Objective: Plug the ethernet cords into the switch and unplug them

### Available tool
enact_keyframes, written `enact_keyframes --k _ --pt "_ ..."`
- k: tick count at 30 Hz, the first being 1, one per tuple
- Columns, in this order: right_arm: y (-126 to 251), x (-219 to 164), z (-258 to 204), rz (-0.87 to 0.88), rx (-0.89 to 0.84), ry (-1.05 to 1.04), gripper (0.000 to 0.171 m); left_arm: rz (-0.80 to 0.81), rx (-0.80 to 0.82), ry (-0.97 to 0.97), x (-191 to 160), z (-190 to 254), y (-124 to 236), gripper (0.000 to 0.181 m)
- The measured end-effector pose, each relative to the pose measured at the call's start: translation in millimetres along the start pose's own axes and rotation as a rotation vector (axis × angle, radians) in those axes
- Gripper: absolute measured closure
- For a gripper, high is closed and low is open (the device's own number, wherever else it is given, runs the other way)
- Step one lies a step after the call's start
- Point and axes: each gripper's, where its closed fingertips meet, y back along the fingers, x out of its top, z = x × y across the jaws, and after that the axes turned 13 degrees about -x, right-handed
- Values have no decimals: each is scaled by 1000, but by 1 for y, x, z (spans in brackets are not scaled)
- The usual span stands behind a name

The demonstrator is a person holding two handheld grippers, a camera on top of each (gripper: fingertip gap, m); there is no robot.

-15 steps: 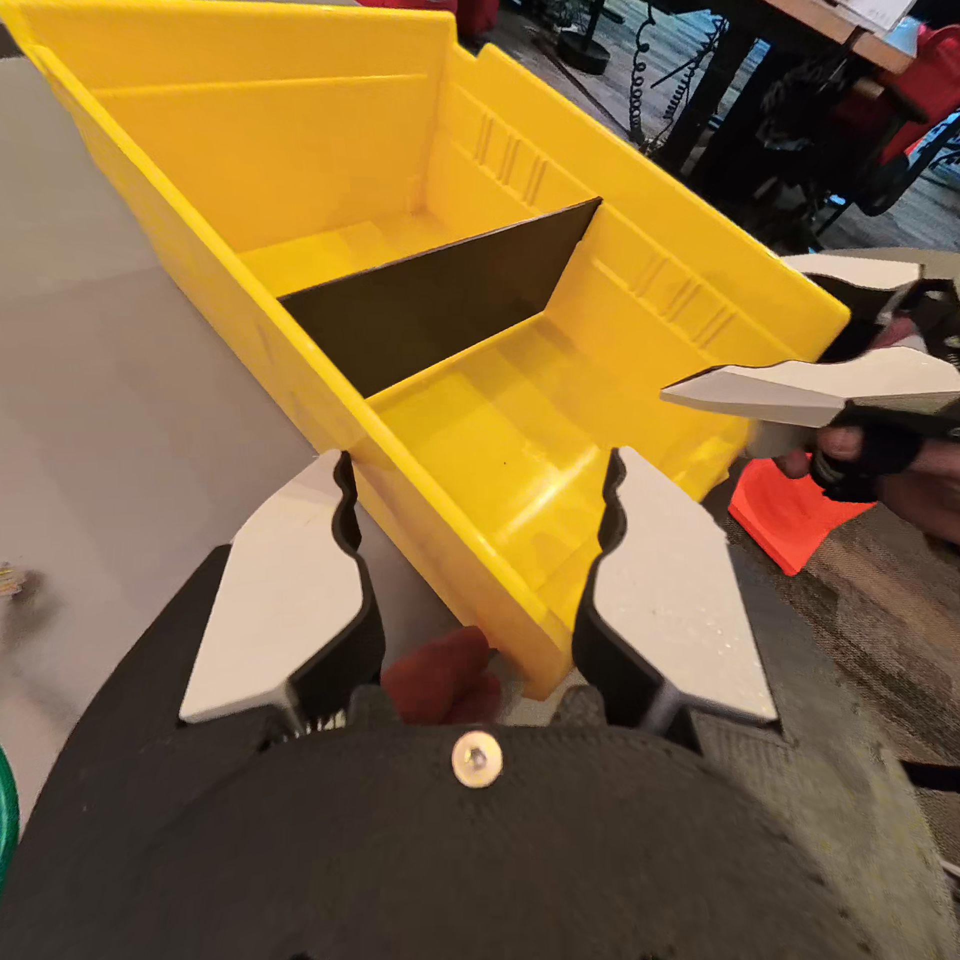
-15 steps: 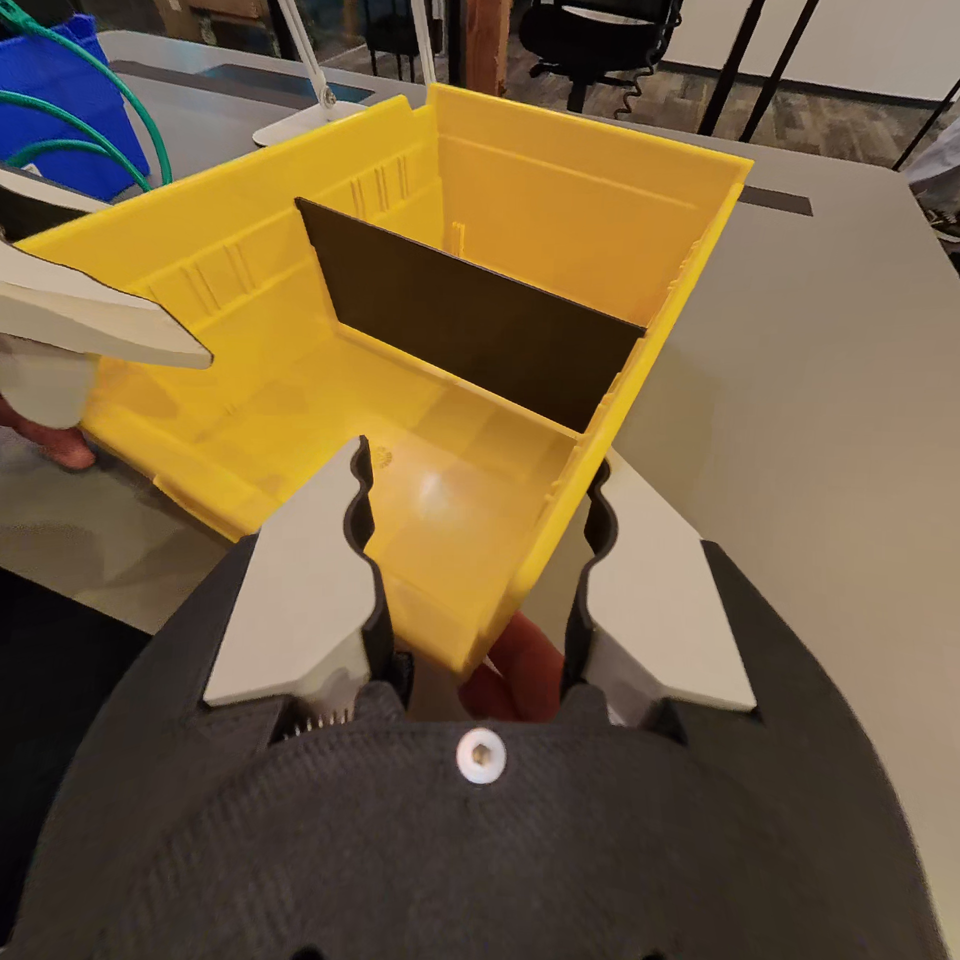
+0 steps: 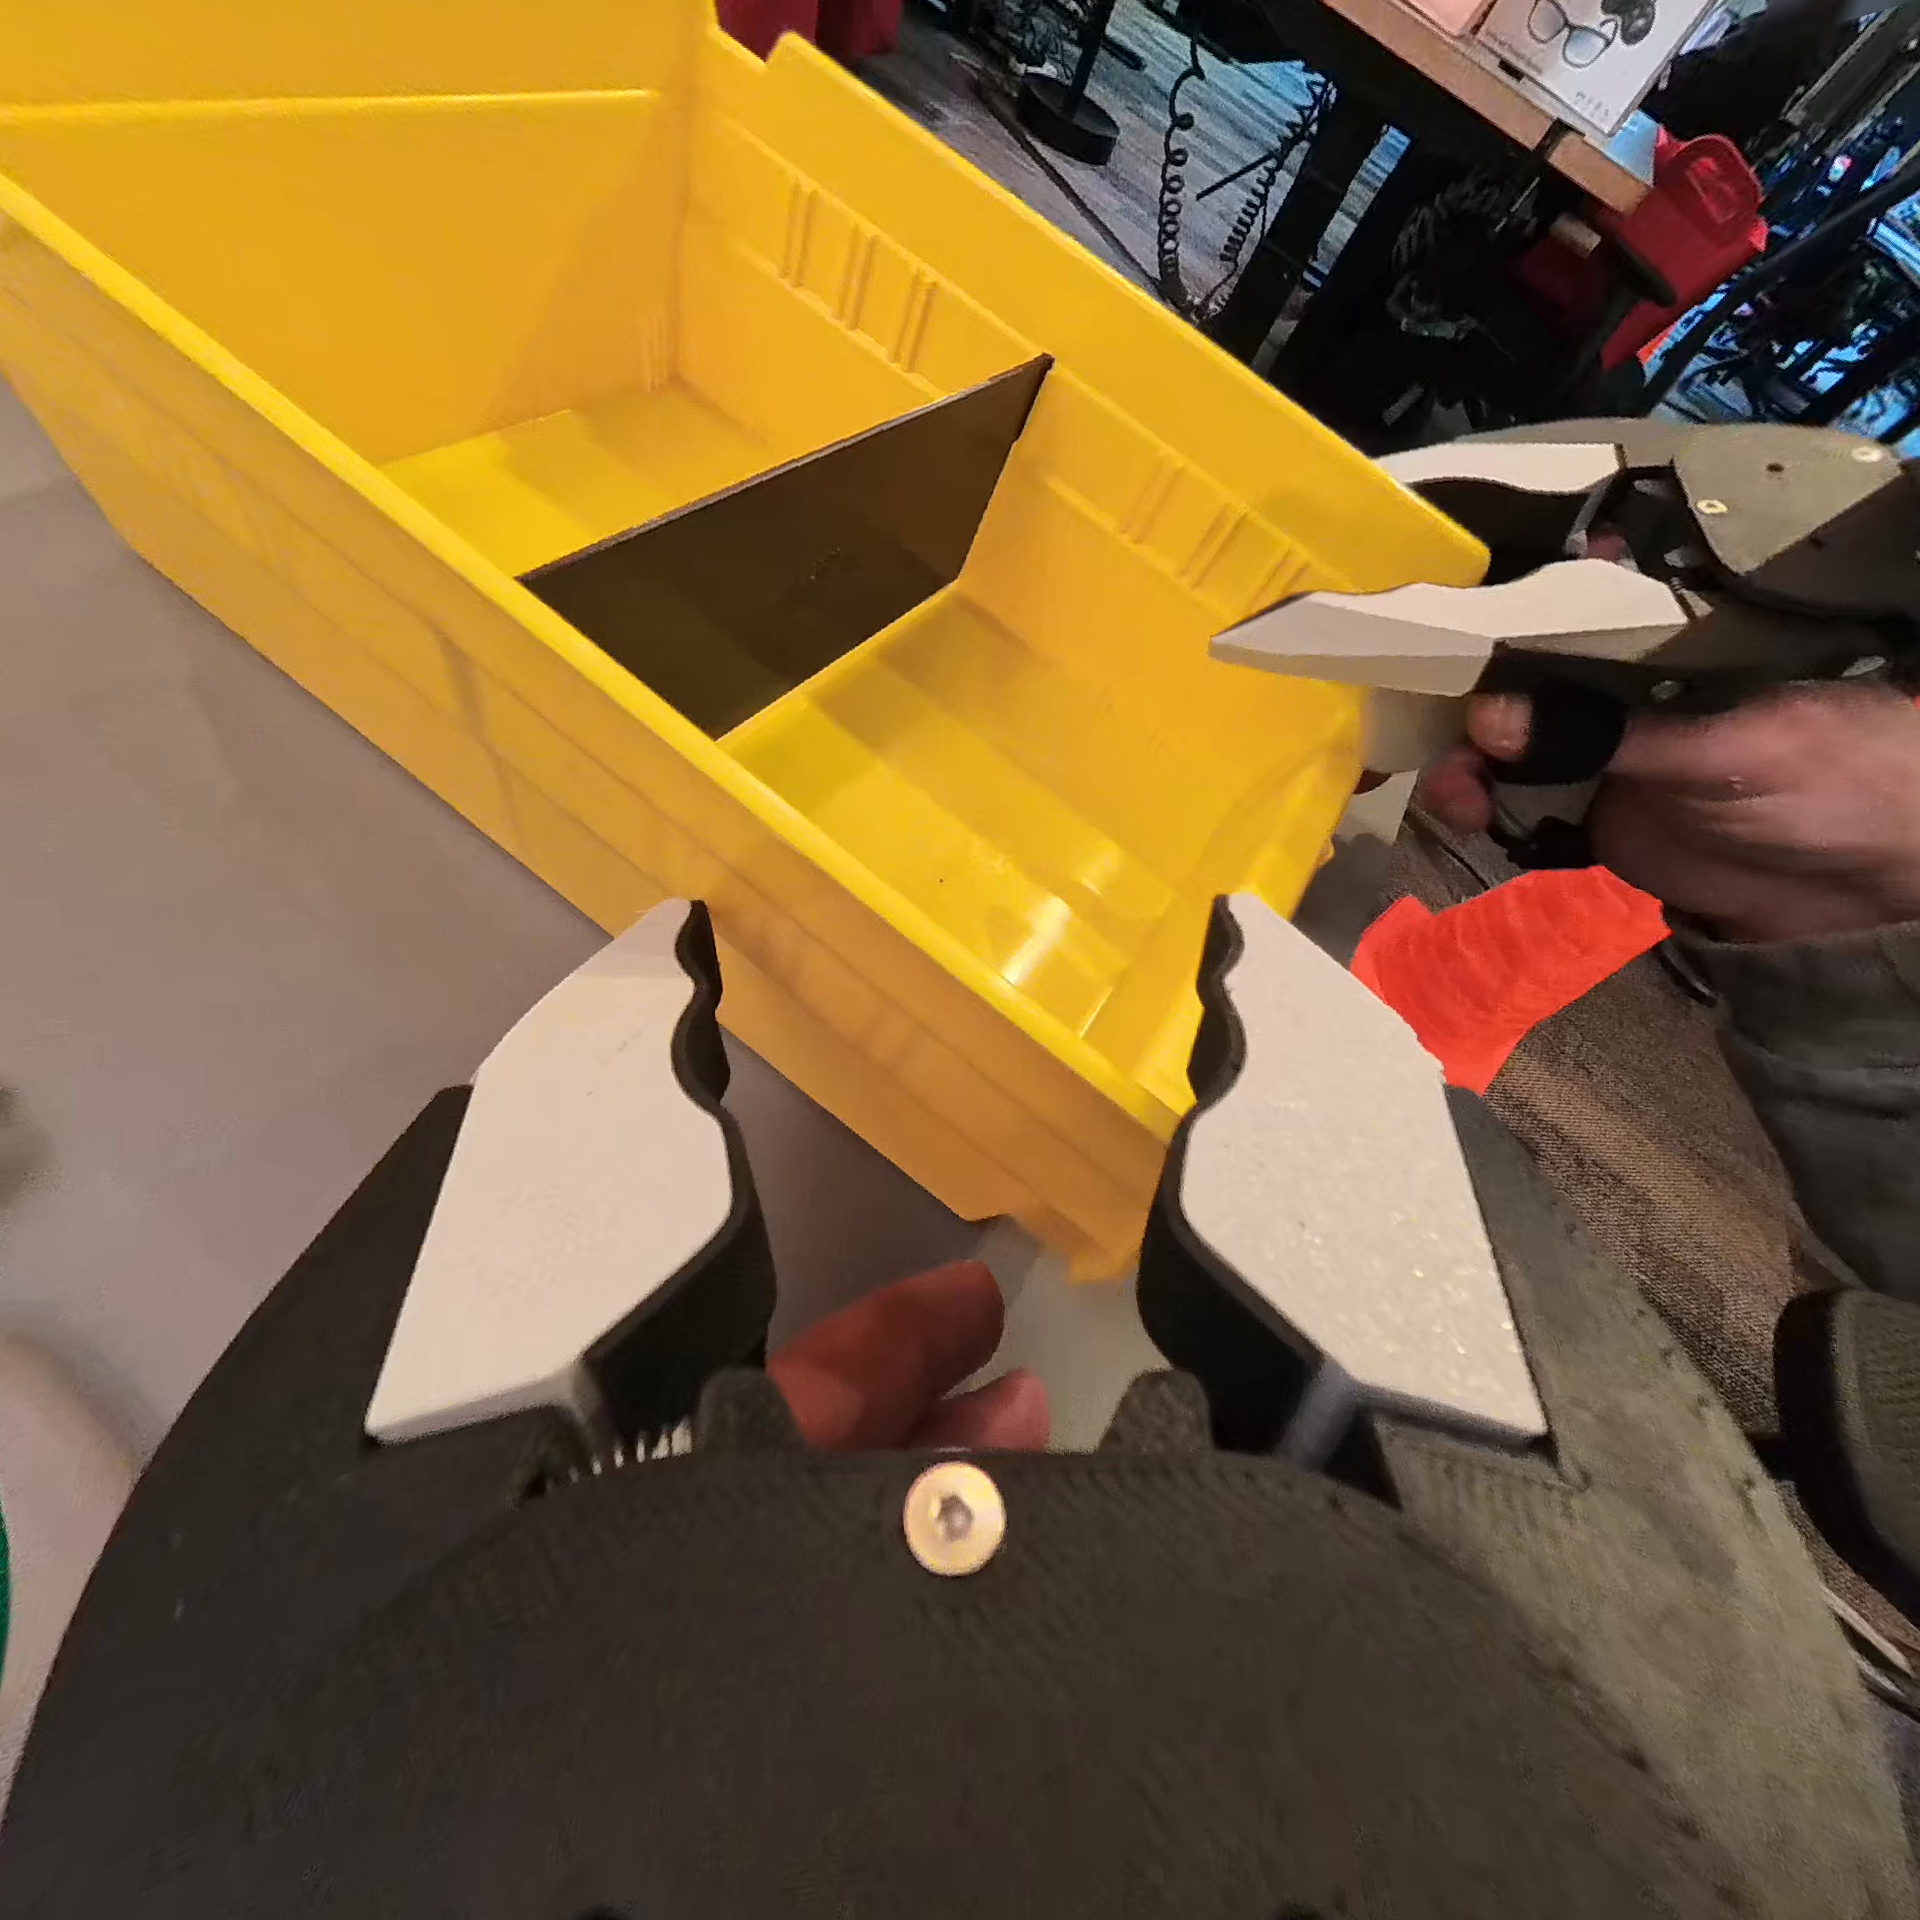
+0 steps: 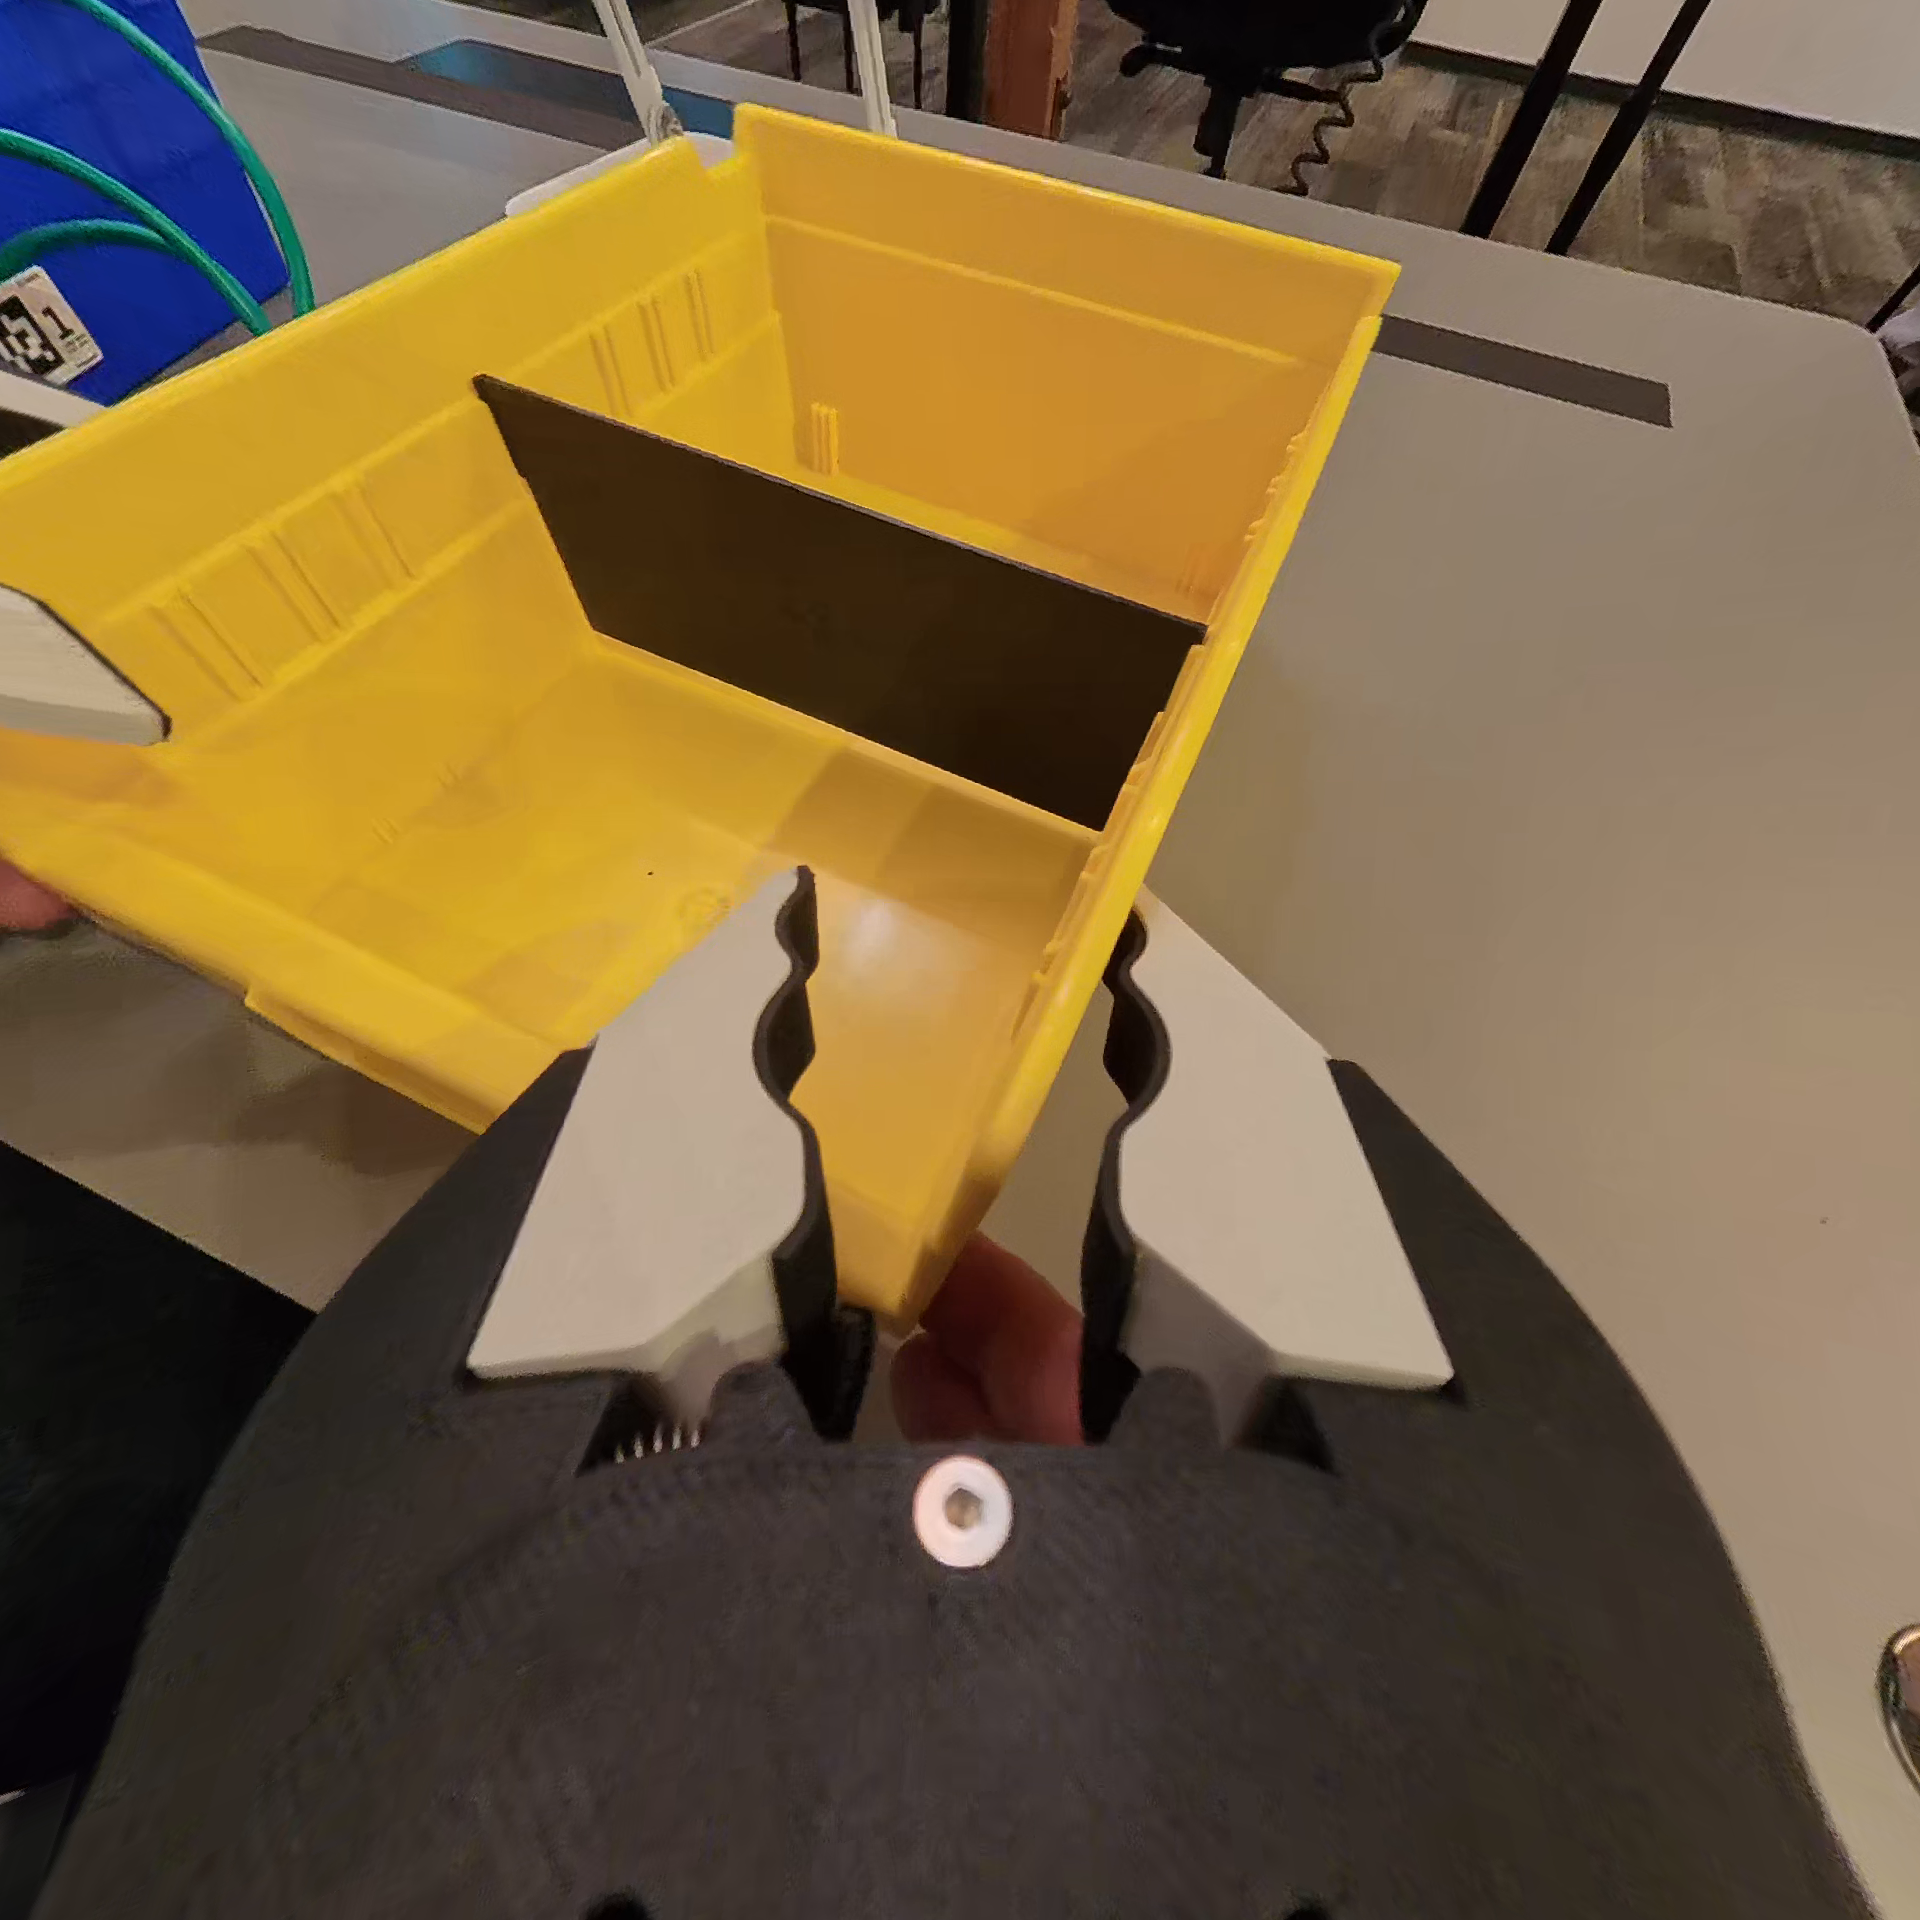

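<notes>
Left tongs (image 3: 961, 997): wide, nothing clamped. They straddle the near corner of the yellow bin (image 3: 582, 312); one finger is outside its side wall over the tabletop (image 3: 208, 883), the other over the bin's low front lip. A fingertip of the person's hand shows under the tongs, just behind that corner.

Right tongs (image 4: 966, 914): narrower gap, set around the bin's (image 4: 1039, 343) right wall at the front corner, left finger inside, right finger outside. Can't tell if the pads touch the wall. A fingertip shows behind that corner too.

In the left wrist view the right tongs (image 3: 1340, 582) come in from the right at the bin's front-right corner, with the person's hand (image 3: 1756, 790) on the handle. In the right wrist view one left finger (image 4: 73, 675) pokes in at the left edge by the bin's left wall.

Bin: sits on the grey tabletop (image 4: 1558, 831), front end at the table edge. A black divider (image 4: 862, 613) splits it into two compartments, both with nothing in them.

Task items: no switch in view. Green cords (image 4: 166, 229) arc out of a blue bin (image 4: 125, 135) beyond the yellow bin's left side, well apart from both tongs.

Farther off: an orange piece (image 3: 1496, 977) on the carpet under the right tongs, then desk legs and a red chair (image 3: 1694, 218).
</notes>
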Motion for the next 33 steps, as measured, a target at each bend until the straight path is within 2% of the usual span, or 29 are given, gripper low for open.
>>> enact_keyframes --k 6,8,10,16,20,24,28,33 --pt "-4 1 11 -11 -29 23 138 -13 2 -19 -2 5 -1 89" --pt "-3 1 10 -7 -36 45 132 -10 24 -45 1 6 2 86" --pt "-2 1 10 -14 -54 64 117 3 48 -84 9 7 8 82" --pt "6 17 26 39 -189 111 109 29 153 -279 50 7 45 78" --pt "18 40 28 109 -259 163 109 48 306 -475 96 -12 102 80" --pt "33 64 14 185 -290 229 109 -22 549 -630 128 -69 189 82" --pt "48 89 6 257 -373 304 111 -117 736 -647 129 -131 273 77" --pt "49 103 -19 270 -320 350 112 -263 806 -613 102 -187 326 74"
